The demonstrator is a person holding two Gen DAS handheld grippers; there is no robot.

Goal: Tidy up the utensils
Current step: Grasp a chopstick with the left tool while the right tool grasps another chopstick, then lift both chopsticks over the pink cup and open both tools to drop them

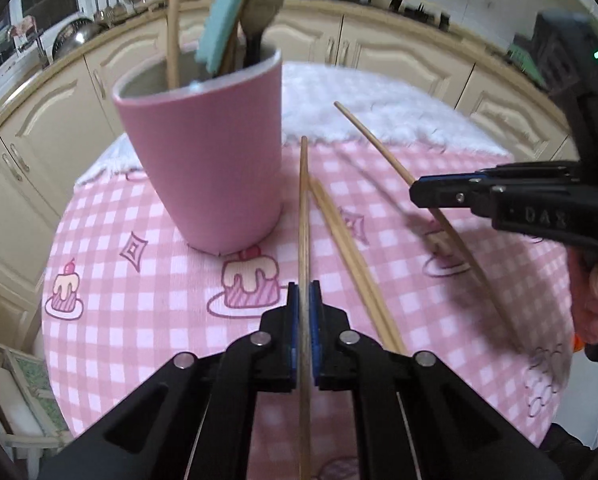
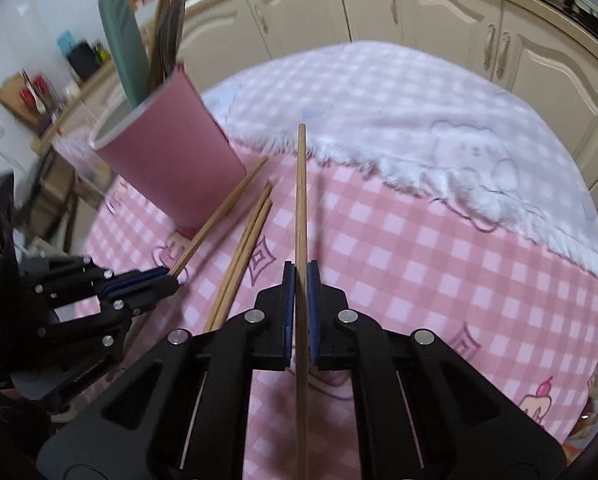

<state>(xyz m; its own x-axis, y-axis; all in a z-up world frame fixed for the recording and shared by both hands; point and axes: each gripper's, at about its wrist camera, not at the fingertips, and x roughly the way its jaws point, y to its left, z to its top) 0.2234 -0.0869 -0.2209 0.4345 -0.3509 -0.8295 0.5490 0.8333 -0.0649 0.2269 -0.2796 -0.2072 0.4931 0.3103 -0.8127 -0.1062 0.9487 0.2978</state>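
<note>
A pink cup (image 1: 207, 160) stands on the table and holds a teal spatula (image 1: 227, 12), a spoon (image 1: 261, 4) and thin wooden sticks. My left gripper (image 1: 303, 288) is shut on a single wooden chopstick (image 1: 303, 208) that points past the cup's right side. My right gripper (image 1: 415, 194) comes in from the right, shut on another chopstick (image 1: 379, 148). In the right wrist view the right gripper (image 2: 301, 270) clamps that chopstick (image 2: 301, 184), and the left gripper (image 2: 171, 276) holds its own chopstick (image 2: 219, 216). Two more chopsticks (image 1: 351, 260) (image 2: 243, 256) lie side by side on the cloth between the grippers.
The round table wears a pink checked cloth (image 1: 139, 300) with cake drawings; a white fluffy cloth (image 2: 419, 128) covers its far part. Cream kitchen cabinets (image 1: 399, 52) curve around behind. A hand (image 1: 595, 300) grips the right tool at the right edge.
</note>
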